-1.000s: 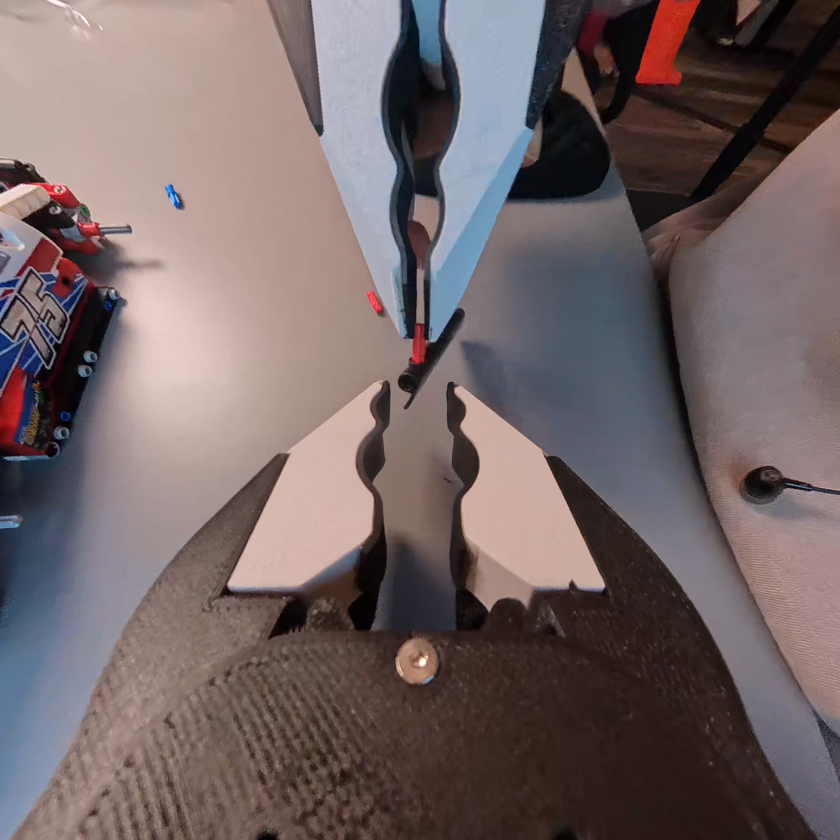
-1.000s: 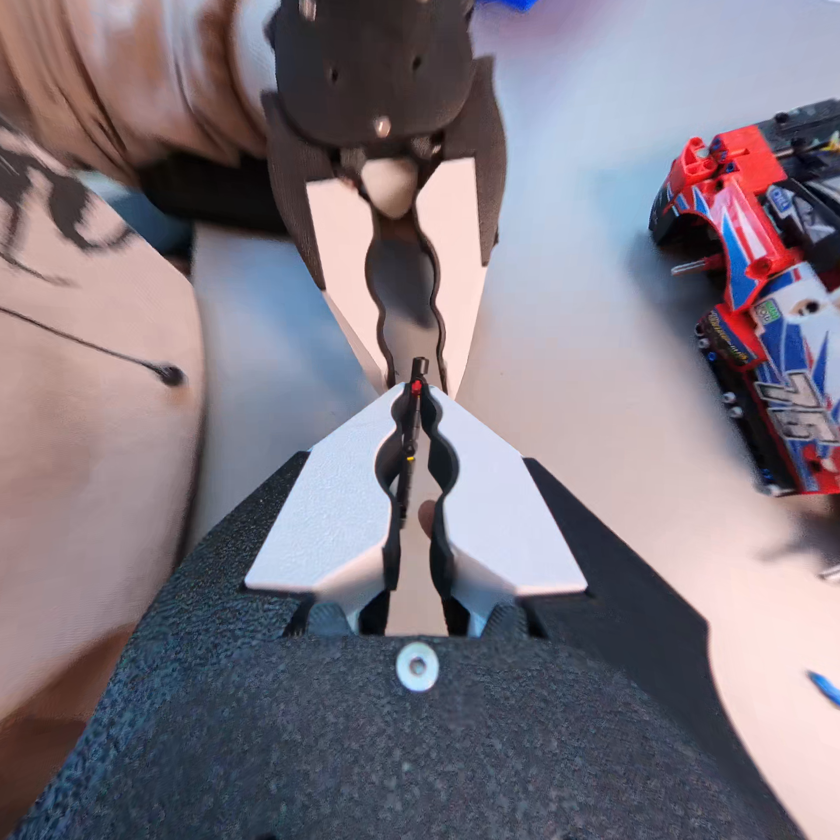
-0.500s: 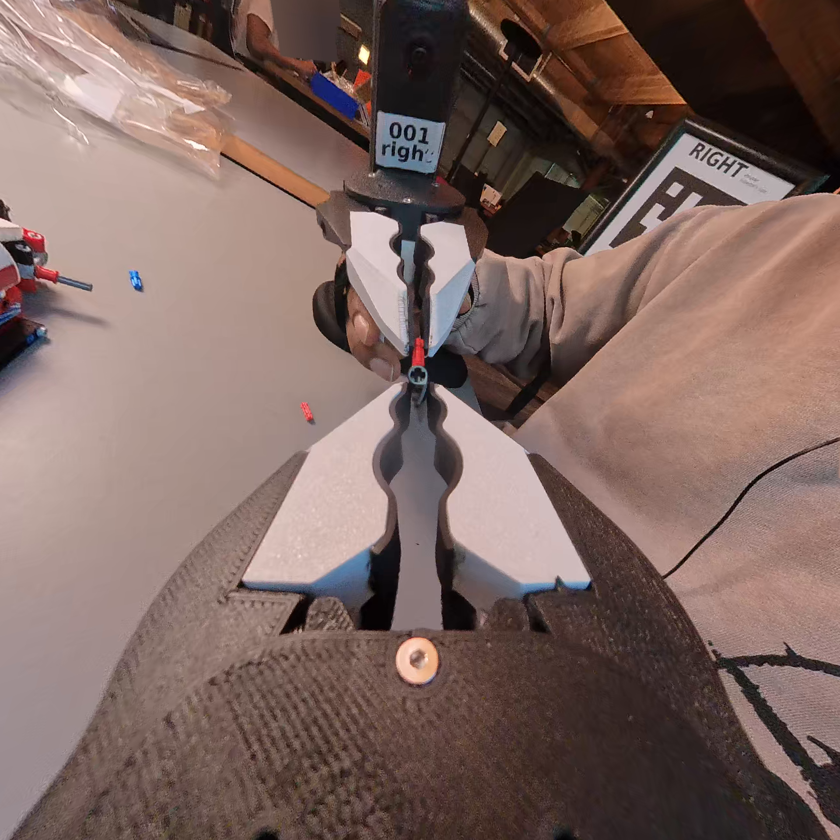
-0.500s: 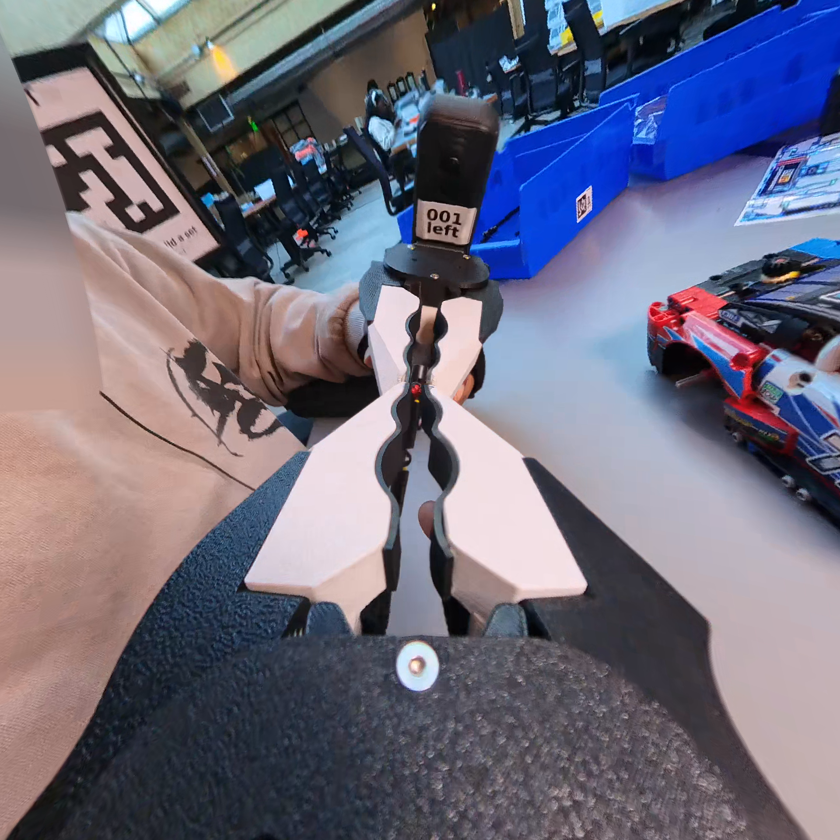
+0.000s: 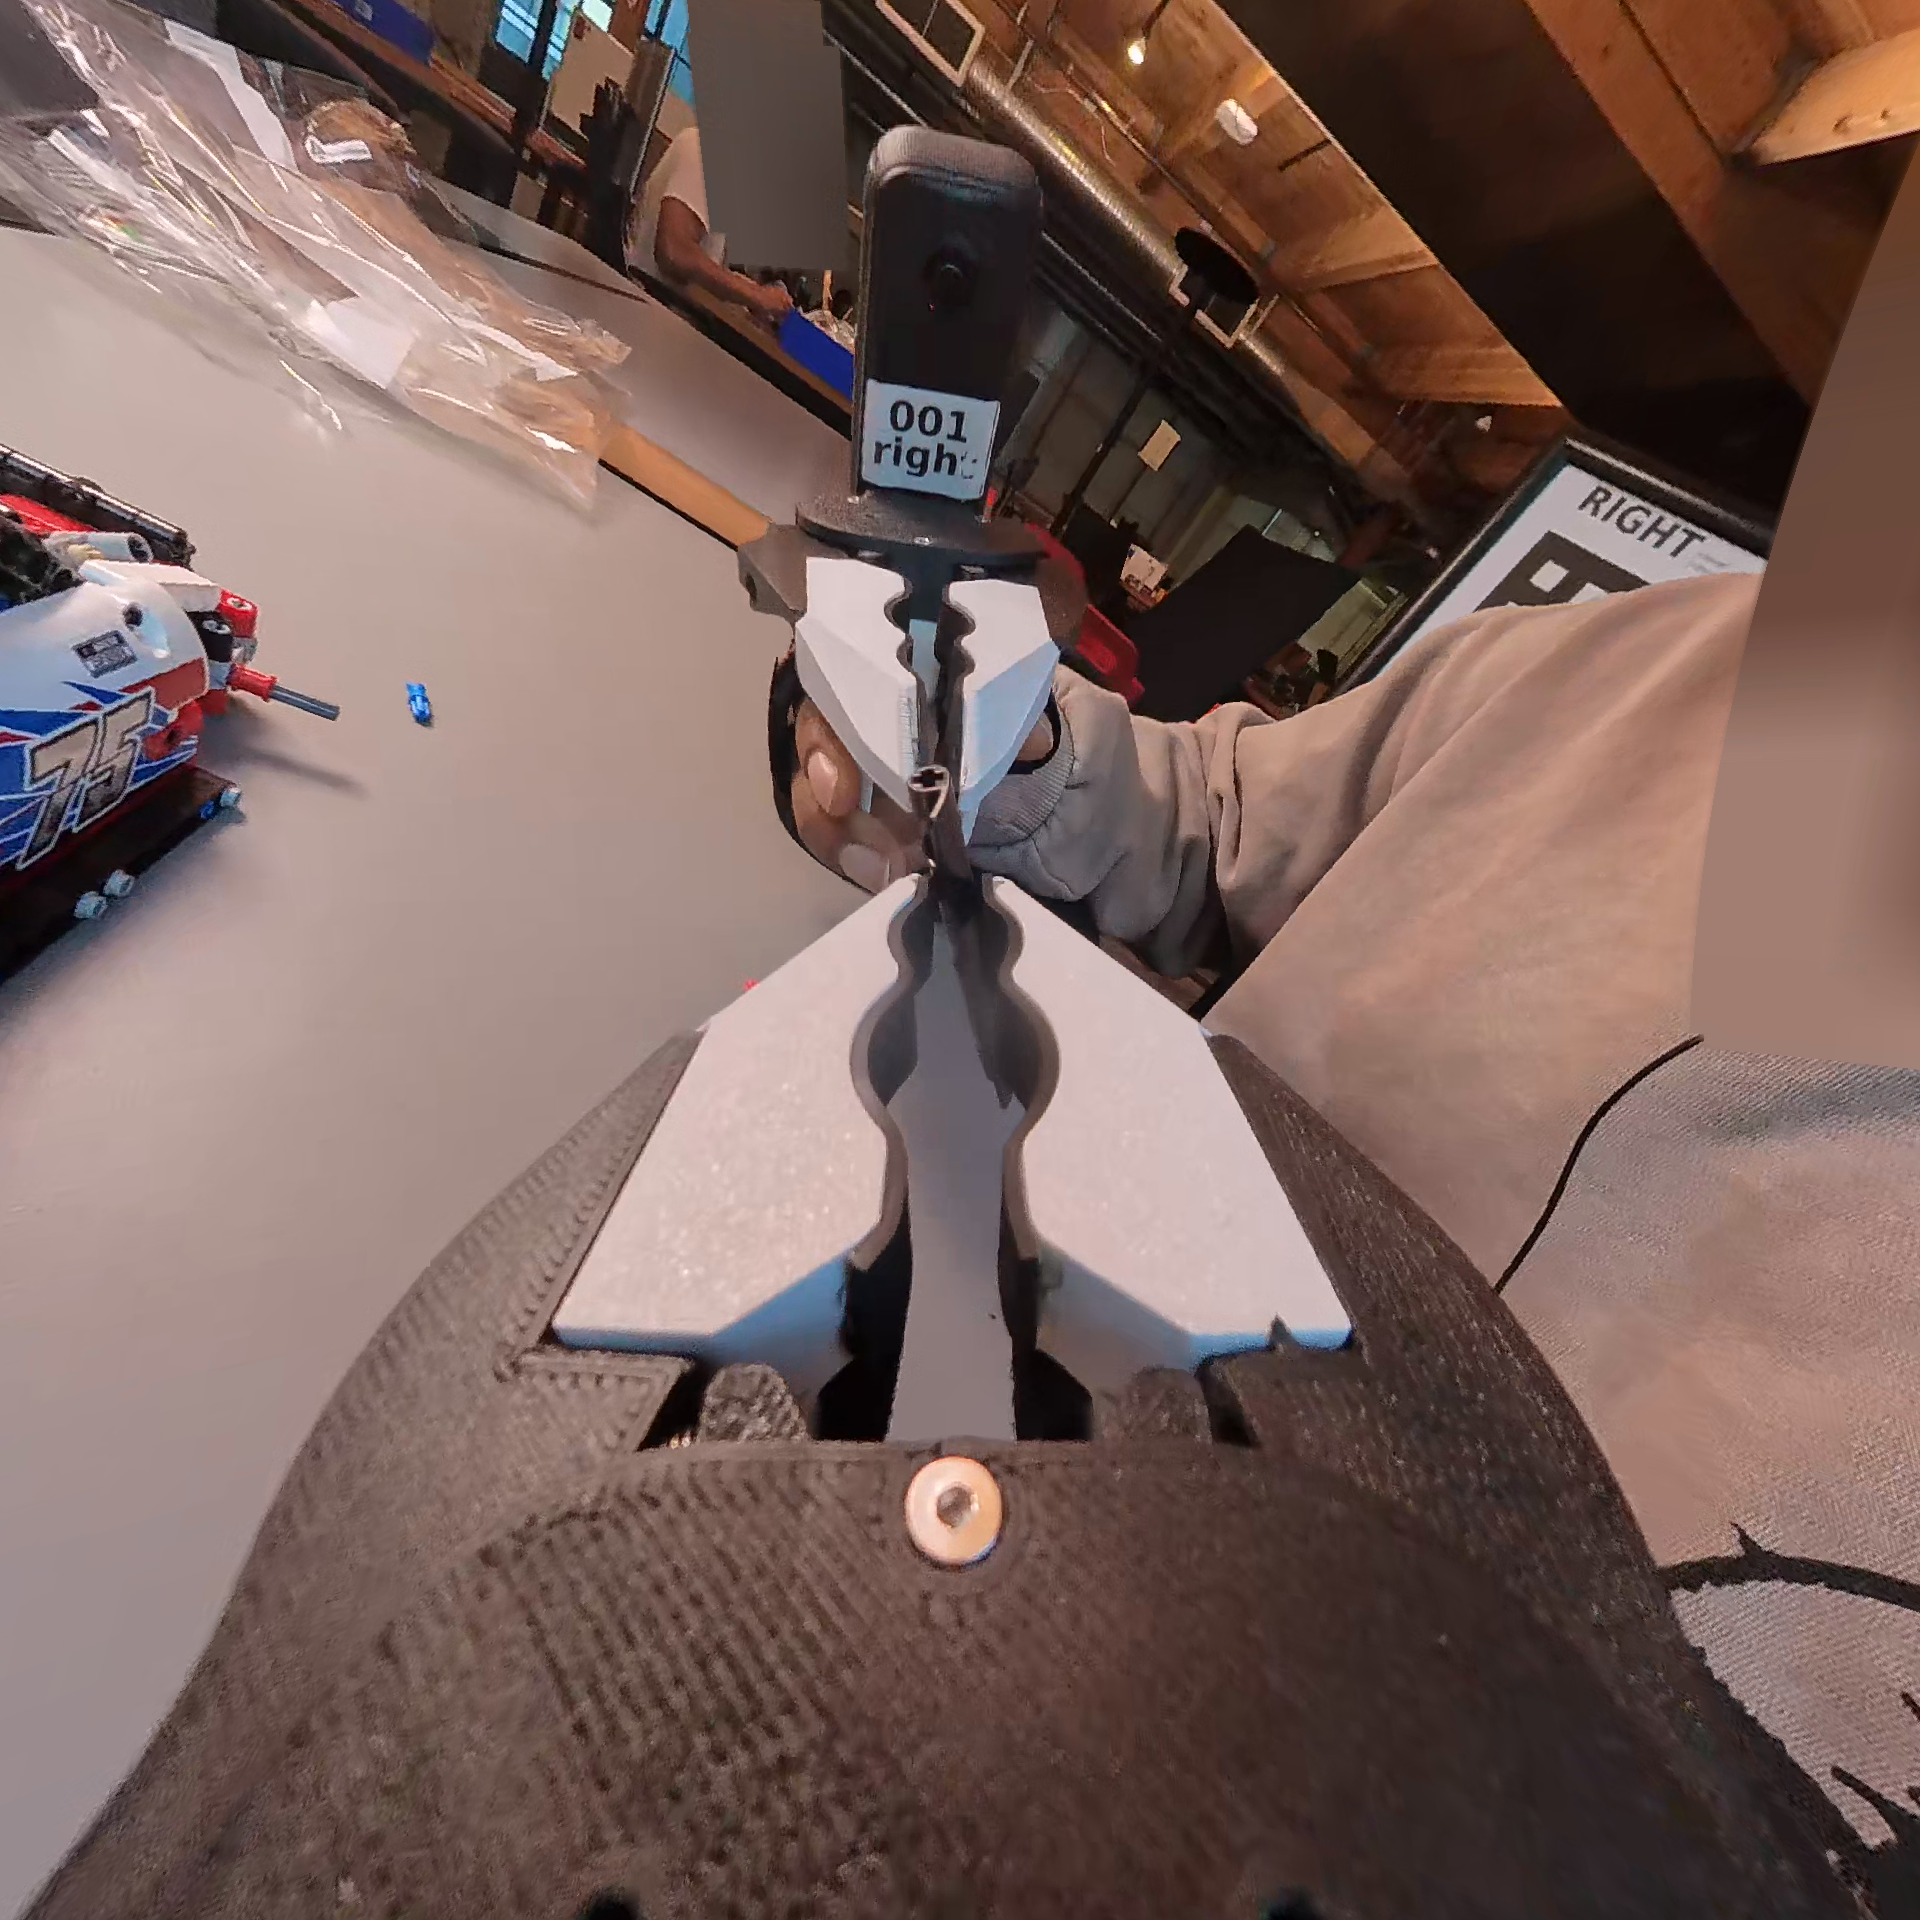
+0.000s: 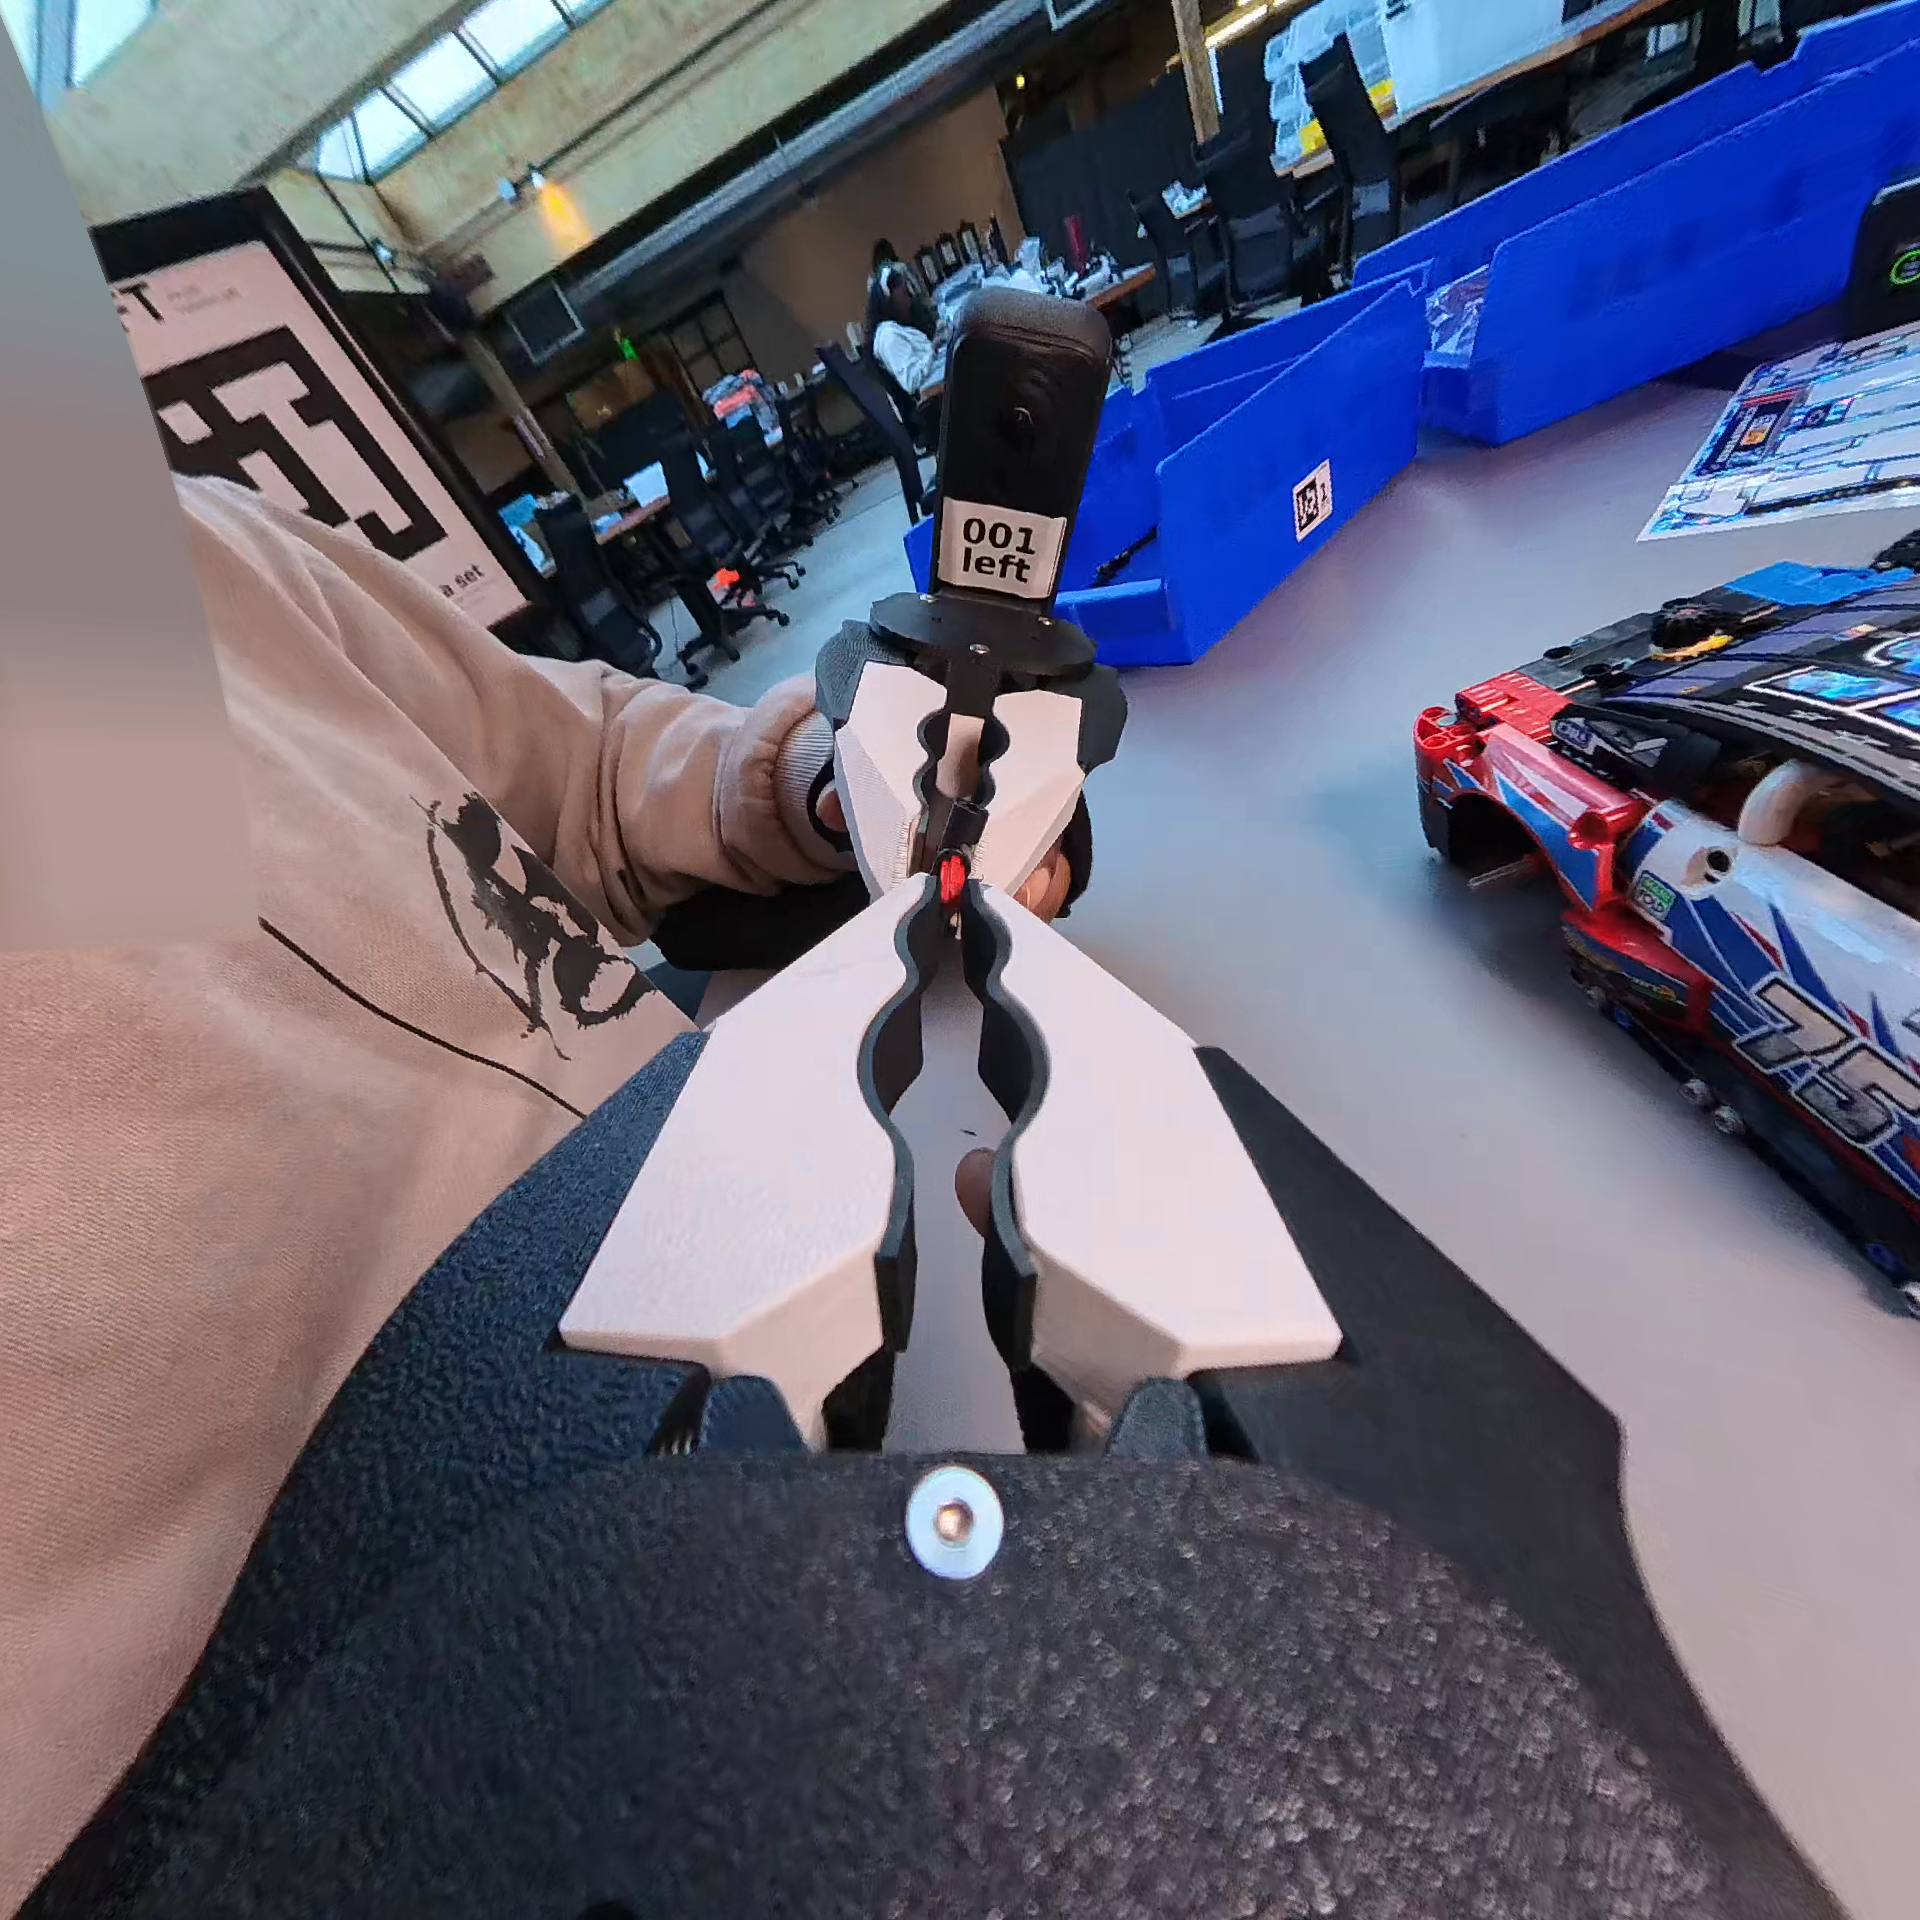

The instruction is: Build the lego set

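My two grippers meet tip to tip above the grey table (image 5: 468, 1039). My left gripper (image 5: 949, 891) is shut on a thin black axle (image 5: 971, 966) that runs back between its fingers. My right gripper (image 6: 945, 896) is shut on a small red piece (image 6: 948, 888) at the axle's other end. The opposite gripper shows in each view: the right one (image 5: 925, 774) and the left one (image 6: 951, 831). The red, white and blue lego car stands on the table, at the left in the left wrist view (image 5: 83, 727) and at the right in the right wrist view (image 6: 1714, 883).
A loose blue pin (image 5: 416, 701) and a small red pin (image 5: 750, 982) lie on the table. Clear plastic bags (image 5: 364, 312) are at the far side. Blue bins (image 6: 1299, 488) and an instruction sheet (image 6: 1808, 436) lie beyond the car. The person's sleeves and torso are close behind both grippers. The tips of both grippers are at nearly the same place. Both grippers' tips are roughly 20 cm from the loose blue pin (image 5: 416, 701).
Both grippers have tilted up from facing the table to facing each other. My left gripper, open a second ago, has closed on the black axle held out by the right.
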{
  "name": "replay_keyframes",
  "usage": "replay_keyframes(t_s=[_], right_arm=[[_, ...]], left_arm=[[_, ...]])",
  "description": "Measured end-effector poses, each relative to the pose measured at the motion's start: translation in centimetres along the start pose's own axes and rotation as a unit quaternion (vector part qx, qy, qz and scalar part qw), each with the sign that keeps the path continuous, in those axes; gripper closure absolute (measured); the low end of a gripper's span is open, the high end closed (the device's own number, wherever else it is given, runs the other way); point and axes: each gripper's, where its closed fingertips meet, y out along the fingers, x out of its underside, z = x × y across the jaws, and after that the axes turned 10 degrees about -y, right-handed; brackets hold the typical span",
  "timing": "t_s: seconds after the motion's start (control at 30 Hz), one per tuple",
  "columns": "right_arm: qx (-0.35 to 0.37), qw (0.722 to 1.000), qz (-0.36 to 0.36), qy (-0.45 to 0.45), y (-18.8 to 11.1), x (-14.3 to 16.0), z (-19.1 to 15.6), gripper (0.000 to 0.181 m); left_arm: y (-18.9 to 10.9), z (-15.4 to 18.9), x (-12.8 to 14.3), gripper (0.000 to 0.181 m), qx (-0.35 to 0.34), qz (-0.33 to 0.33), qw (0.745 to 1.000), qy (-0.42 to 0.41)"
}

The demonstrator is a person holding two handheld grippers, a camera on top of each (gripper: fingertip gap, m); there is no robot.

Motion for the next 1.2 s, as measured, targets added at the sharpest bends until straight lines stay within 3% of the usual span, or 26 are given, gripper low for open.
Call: replay_keyframes(t_s=[0.3, 0.4, 0.67, 0.83, 1.2], right_arm=[[0.022, 0.999, 0.025, 0.01, 0.0, -0.3, 1.0, 0.181], [0.031, 0.999, -0.014, -0.022, 0.2, 0.3, 0.9, 0.18], [0.036, 0.988, -0.135, -0.068, -0.2, 3.2, 0.8, 0.18], [0.04, 0.99, -0.122, -0.065, -0.6, 2.8, 0.9, 0.18], [0.032, 0.993, -0.095, -0.057, -0.6, 2.3, 0.7, 0.18]], left_arm=[[-0.4, -0.6, -1.4, 0.176, 0.016, 0.05, 0.997, -0.061], [-0.3, -0.9, -0.6, 0.177, 0.017, 0.022, 0.997, -0.077], [0.3, -2.4, 1.7, 0.177, -0.055, -0.078, 0.995, -0.026], [0.5, -2.3, 1.2, 0.176, -0.054, -0.062, 0.997, -0.007], [0.2, -1.7, 0.5, 0.177, -0.016, -0.019, 0.998, -0.06]])
